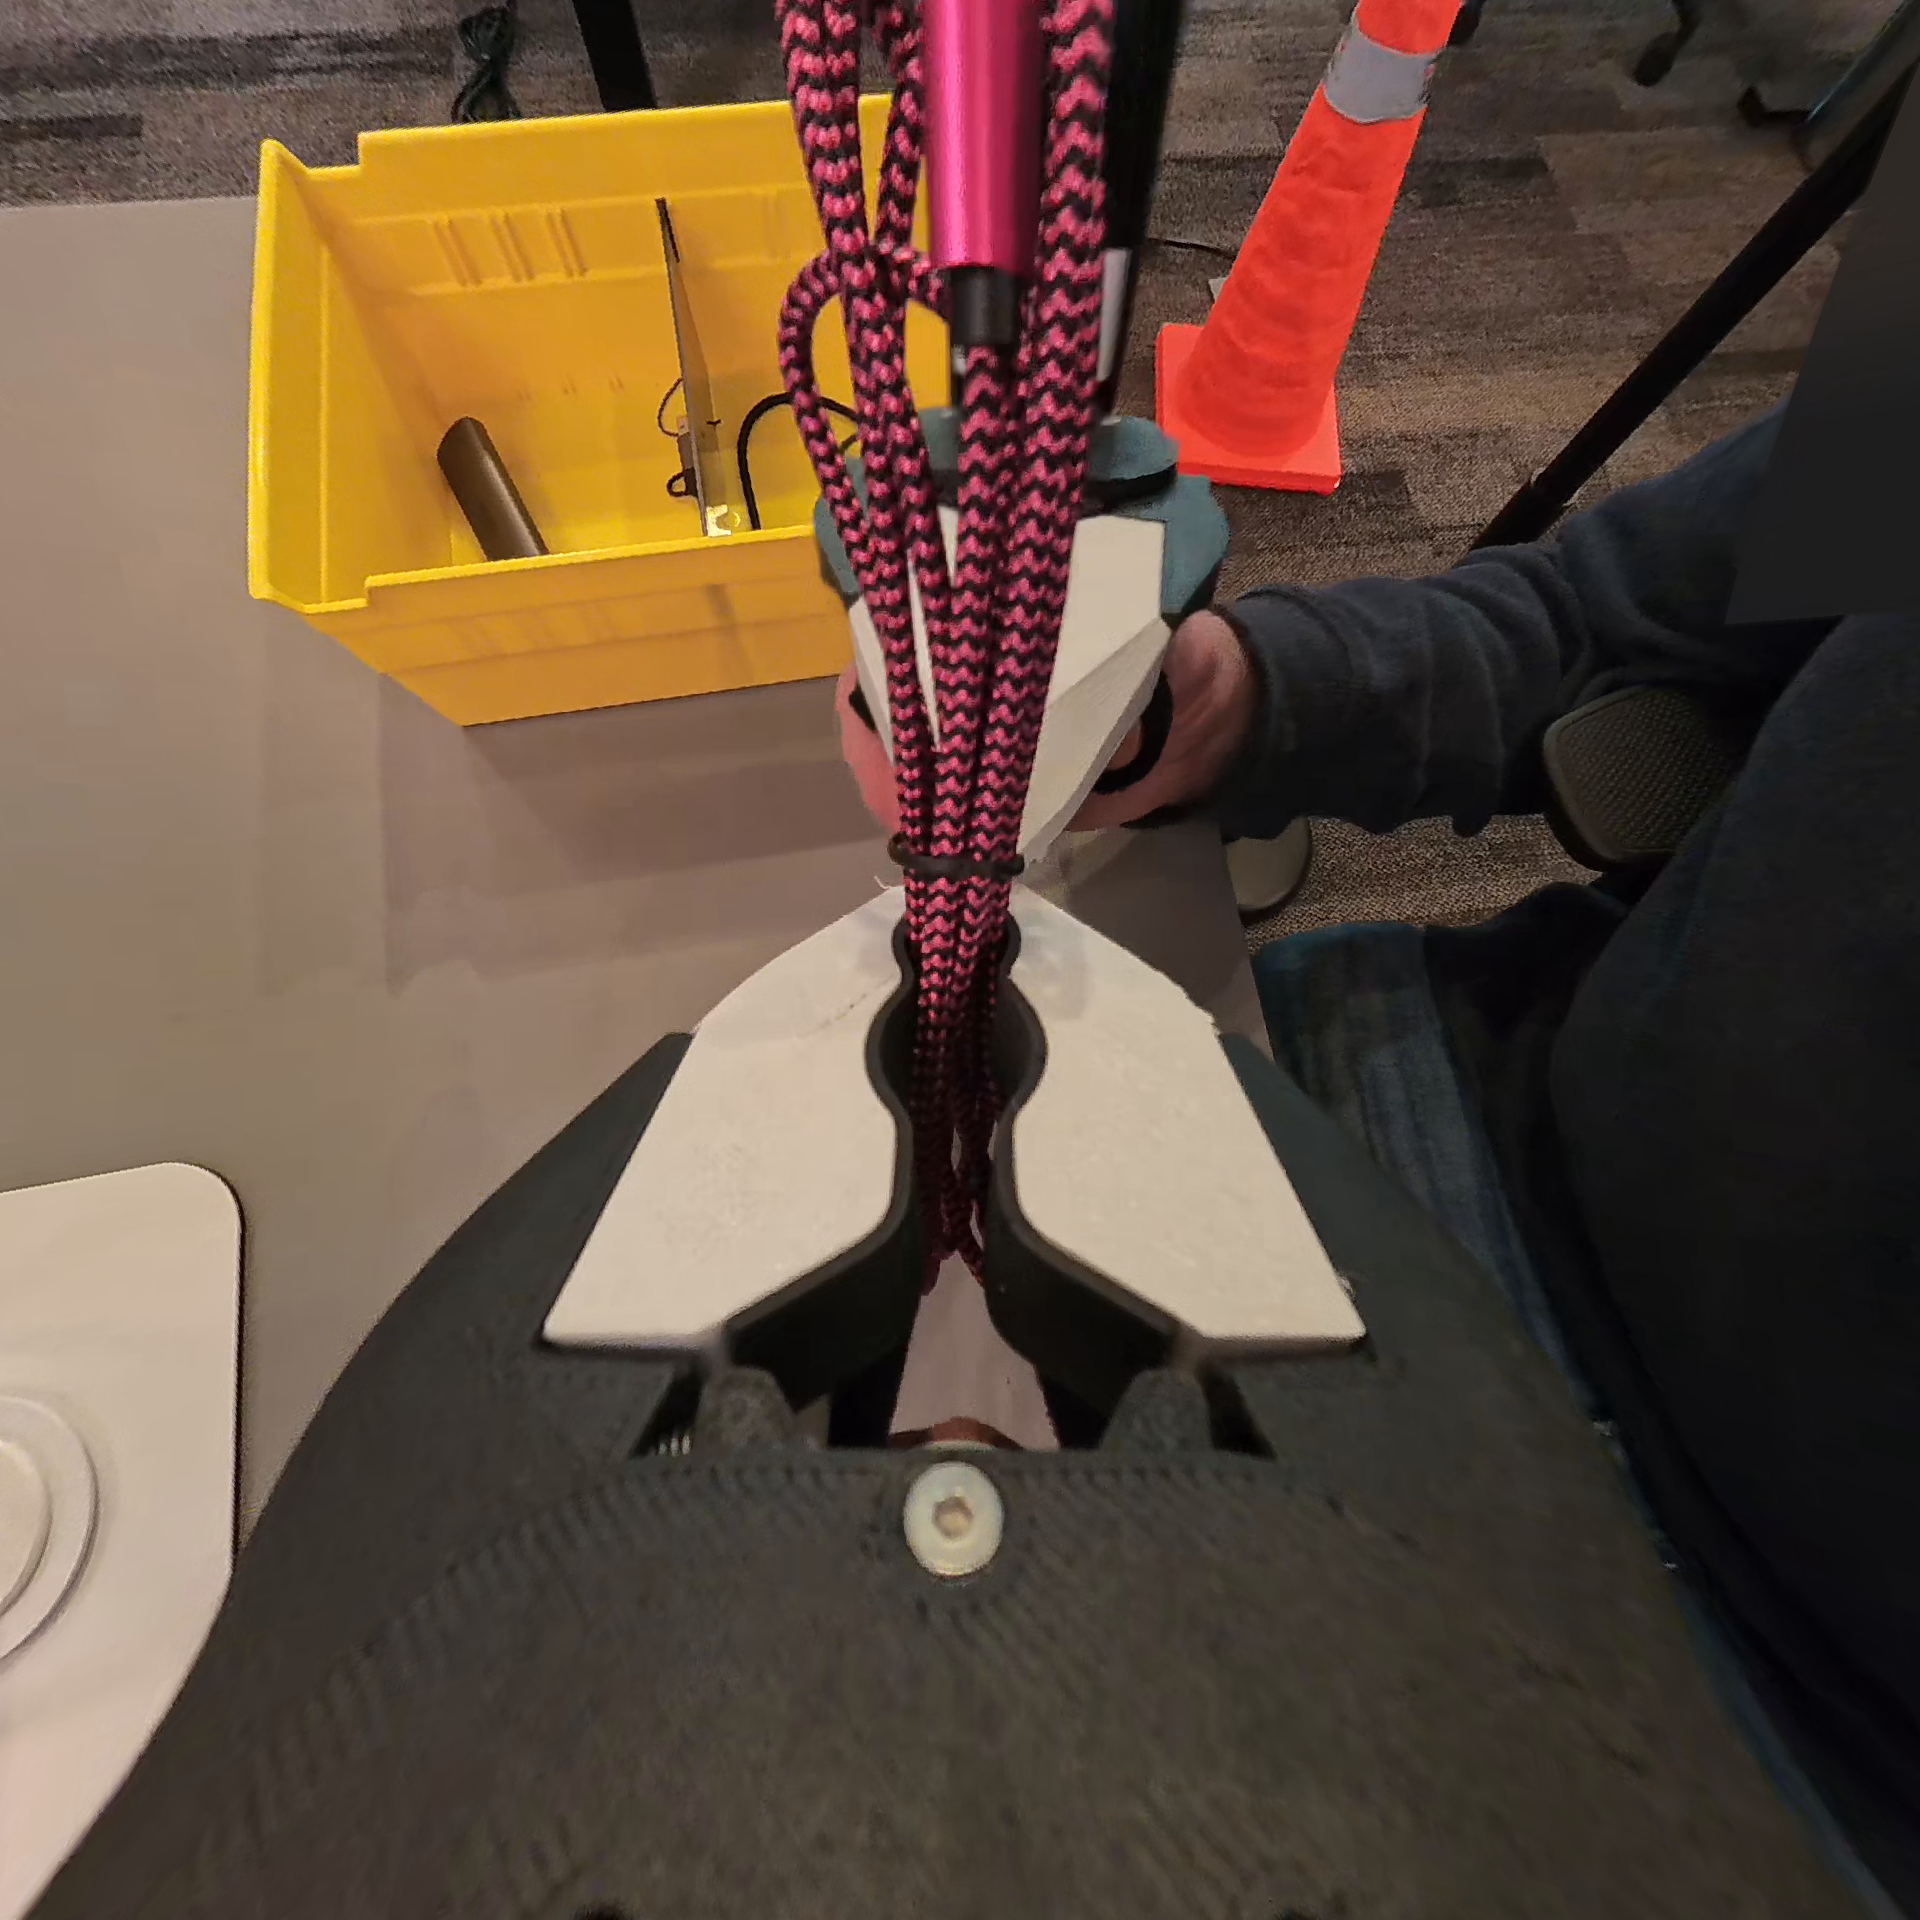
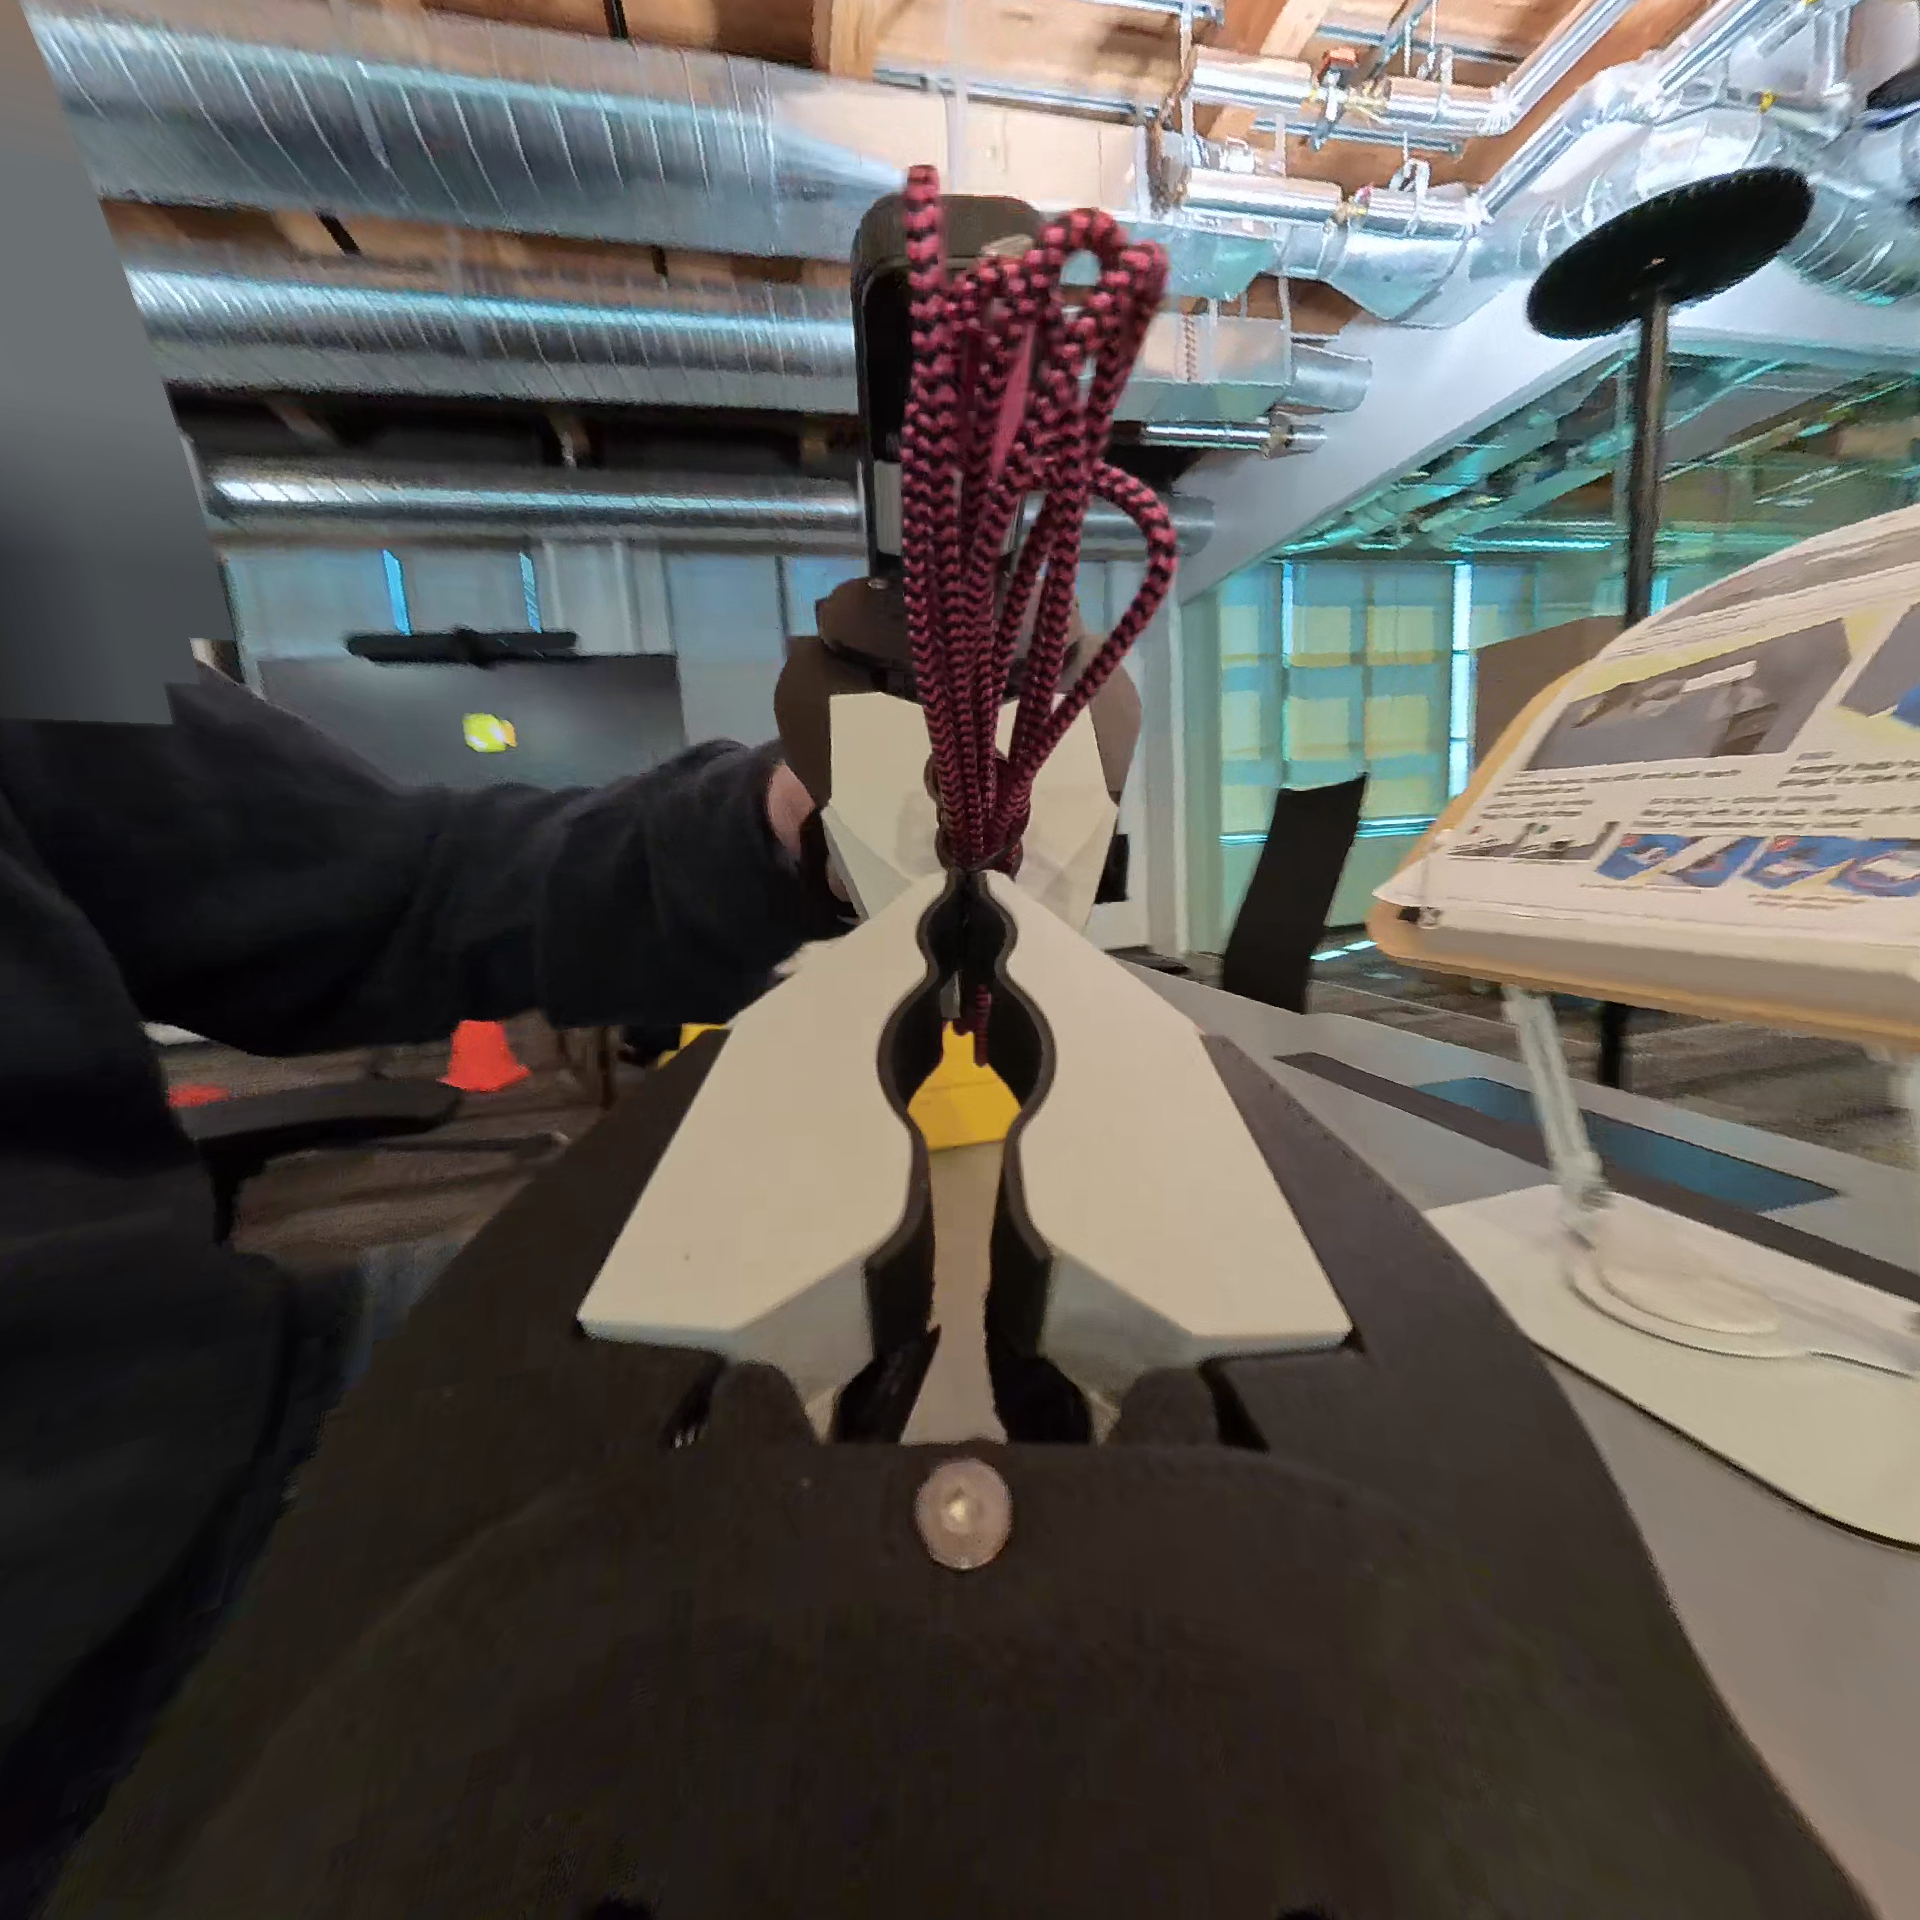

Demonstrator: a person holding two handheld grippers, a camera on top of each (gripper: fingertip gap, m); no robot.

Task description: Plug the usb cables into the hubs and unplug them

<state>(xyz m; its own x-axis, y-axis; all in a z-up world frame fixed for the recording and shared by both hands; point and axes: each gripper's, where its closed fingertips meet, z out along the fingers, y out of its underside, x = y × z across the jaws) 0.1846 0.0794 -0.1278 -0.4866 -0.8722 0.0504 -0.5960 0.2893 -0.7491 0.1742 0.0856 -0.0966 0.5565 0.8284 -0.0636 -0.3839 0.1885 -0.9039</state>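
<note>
Left gripper (image 1: pixel 954 940) closed down on a bundled pink-and-black braided cable (image 1: pixel 961 623) — the strands run through the narrow gap between its white fingers (image 1: pixel 769 1122), and a thin black tie (image 1: pixel 956 864) cinches the bundle just past the fingertips. From there the cable rises away from the camera, with a loop at the left and a pink metallic connector sleeve (image 1: pixel 977 135) with a black tip hanging among the strands near the top edge. Right gripper (image 2: pixel 966 899) is pinched tight at its very tips on the same cable bundle (image 2: pixel 997 540) at the tie point; a short tail of braid drops into the upper hollow between its fingers (image 2: pixel 800 1122), the lower hollow bare. The two grippers meet nose to nose — each wrist view shows the other one directly opposite, white fingers touching the bundle, a hand (image 1: pixel 1195 717) in a dark sleeve behind it. Cable held in the air between them, above the grey table (image 1: pixel 208 831). Yellow bin (image 1: pixel 520 623) stands on the table beyond, holding a dark cylinder (image 1: pixel 488 488) and some thin cable. Orange cone (image 1: pixel 1309 260) on the carpet past the table edge. In the right wrist view, a printed sheet on a clear stand (image 2: pixel 1704 831) at right. No hub seen in either view.
</note>
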